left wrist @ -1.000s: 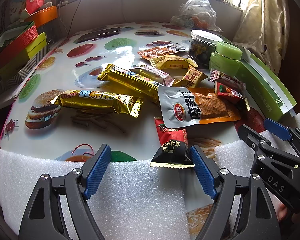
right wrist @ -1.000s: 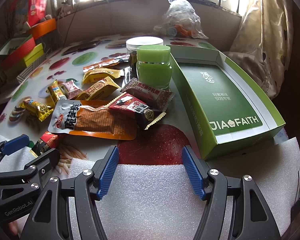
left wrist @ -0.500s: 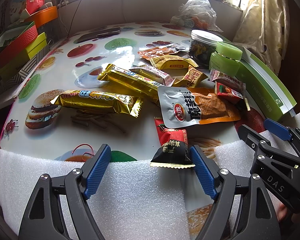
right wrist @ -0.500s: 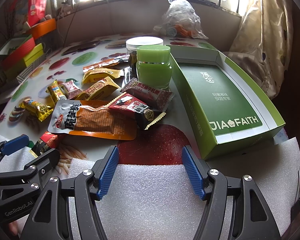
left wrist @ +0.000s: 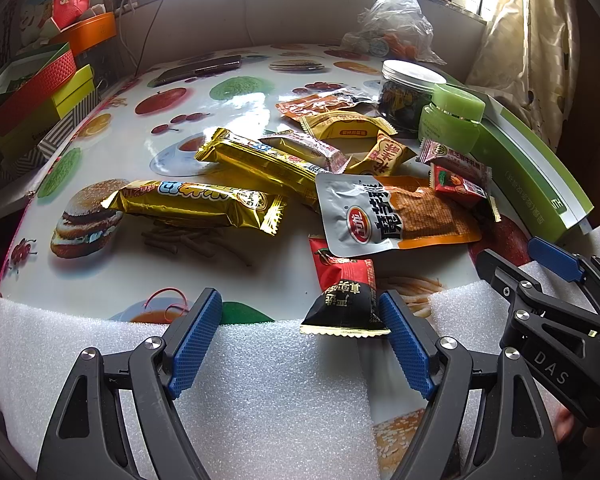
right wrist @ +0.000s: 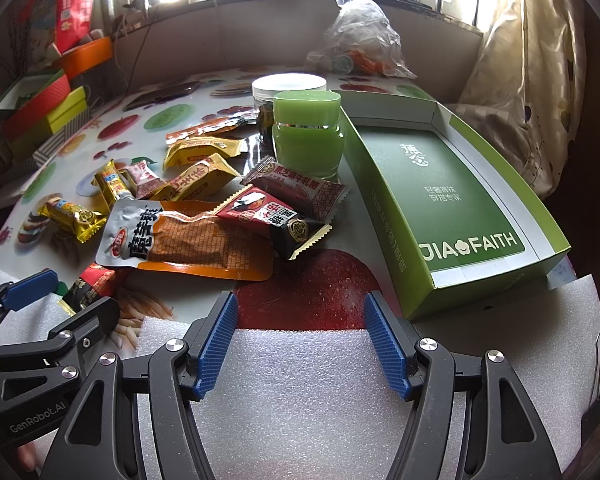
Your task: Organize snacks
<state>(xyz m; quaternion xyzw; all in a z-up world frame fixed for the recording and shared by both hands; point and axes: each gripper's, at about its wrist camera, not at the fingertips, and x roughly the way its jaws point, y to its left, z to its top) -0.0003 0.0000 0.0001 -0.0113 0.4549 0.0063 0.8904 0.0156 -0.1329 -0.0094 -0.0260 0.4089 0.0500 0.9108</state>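
Several snack packets lie scattered on a fruit-print table (left wrist: pixel 240 96). A red-and-black packet (left wrist: pixel 346 292) lies just ahead of my left gripper (left wrist: pixel 300 320), close to its right finger; the gripper is open and holds nothing. Two gold bars (left wrist: pixel 200 204) lie further out, beside a silver-and-orange pouch (left wrist: pixel 388 216). My right gripper (right wrist: pixel 300 320) is open over white foam, empty. Ahead of it lie the pouch (right wrist: pixel 188 240), a red-black packet (right wrist: pixel 276 220) and an open green box (right wrist: pixel 440 184), empty inside.
A green jar (right wrist: pixel 308 136) and a white-lidded jar (right wrist: pixel 288 86) stand left of the green box. A plastic bag (right wrist: pixel 356 40) sits at the back by the window. Coloured boxes (left wrist: pixel 32 92) are stacked at the far left. White foam sheets (left wrist: pixel 260 392) cover the near table edge.
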